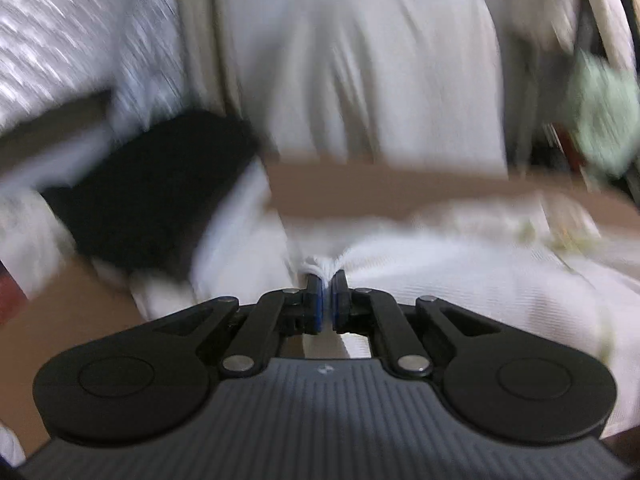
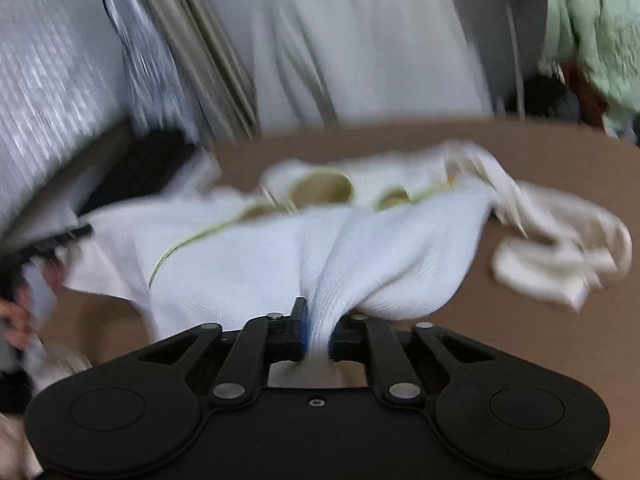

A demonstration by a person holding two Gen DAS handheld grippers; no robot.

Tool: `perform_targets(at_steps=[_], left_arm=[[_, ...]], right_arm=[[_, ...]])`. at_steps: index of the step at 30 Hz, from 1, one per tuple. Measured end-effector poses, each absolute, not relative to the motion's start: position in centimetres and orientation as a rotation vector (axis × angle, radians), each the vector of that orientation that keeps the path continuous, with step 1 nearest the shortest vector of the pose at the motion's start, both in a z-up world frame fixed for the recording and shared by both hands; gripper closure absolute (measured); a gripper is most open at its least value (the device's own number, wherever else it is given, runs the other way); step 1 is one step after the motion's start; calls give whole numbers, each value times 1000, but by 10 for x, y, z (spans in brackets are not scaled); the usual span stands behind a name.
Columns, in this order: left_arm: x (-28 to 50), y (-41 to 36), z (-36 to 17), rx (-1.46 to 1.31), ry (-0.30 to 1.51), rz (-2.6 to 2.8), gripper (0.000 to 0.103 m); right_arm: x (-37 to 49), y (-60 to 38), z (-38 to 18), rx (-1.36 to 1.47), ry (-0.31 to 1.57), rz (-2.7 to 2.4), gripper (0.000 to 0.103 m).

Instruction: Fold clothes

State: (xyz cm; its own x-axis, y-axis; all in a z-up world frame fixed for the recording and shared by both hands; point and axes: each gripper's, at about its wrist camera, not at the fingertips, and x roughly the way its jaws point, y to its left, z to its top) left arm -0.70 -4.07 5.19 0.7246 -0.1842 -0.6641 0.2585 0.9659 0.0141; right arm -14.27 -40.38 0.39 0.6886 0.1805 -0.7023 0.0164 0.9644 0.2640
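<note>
**Over the brown tabletop: both grippers pinching one white garment**

Over the brown tabletop (image 2: 540, 160), a white knit garment (image 2: 248, 256) with thin yellow-green trim is lying spread and rumpled, mid-handling. Left gripper (image 1: 327, 292) is clamping a small bunched tuft of the white fabric, jaws nearly together on it. Right gripper (image 2: 318, 328) is squeezing a thicker gathered fold, cloth fanning out ahead of the jaws. Two pinch points on one piece look like a lift or stretch to flatten it before a fold; judging by the mess, folding is barely under way.

A second crumpled off-white cloth (image 2: 560, 256) is sitting just beside the garment, toward the right, probably waiting its turn. A black folded item (image 1: 152, 192) is resting at the left of the table, likely set aside. Pale green fabric (image 2: 592, 32) is showing far back right. Both views are motion-blurred, so the trim layout and which edge each gripper is holding cannot be told.
</note>
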Motion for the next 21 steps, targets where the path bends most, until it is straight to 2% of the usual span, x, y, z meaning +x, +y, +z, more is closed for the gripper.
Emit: perform_targets(at_steps=[3, 5, 9, 11, 13, 14, 17, 21], left_arm=[[-20, -43, 6, 152, 938, -343, 94], [-31, -47, -12, 205, 993, -364, 93], [-42, -53, -7, 301, 945, -349, 90], [-42, -53, 10, 281, 878, -367, 81], [-35, -62, 25, 269, 813, -397, 60], [-31, -67, 32, 264, 781, -412, 57], [-11, -86, 43, 271, 693, -448, 56], [27, -128, 33, 253, 657, -518, 54]], right_arm=[[-150, -406, -12, 229, 863, 49, 75], [-151, -419, -15, 287, 853, 37, 70], [-150, -435, -8, 343, 796, 4, 65], [-143, -441, -7, 373, 775, 27, 63], [-133, -441, -9, 420, 772, 73, 62], [-126, -442, -10, 439, 775, 90, 62], [-94, -445, -12, 465, 799, 115, 59], [-43, -453, -14, 434, 821, 139, 48]])
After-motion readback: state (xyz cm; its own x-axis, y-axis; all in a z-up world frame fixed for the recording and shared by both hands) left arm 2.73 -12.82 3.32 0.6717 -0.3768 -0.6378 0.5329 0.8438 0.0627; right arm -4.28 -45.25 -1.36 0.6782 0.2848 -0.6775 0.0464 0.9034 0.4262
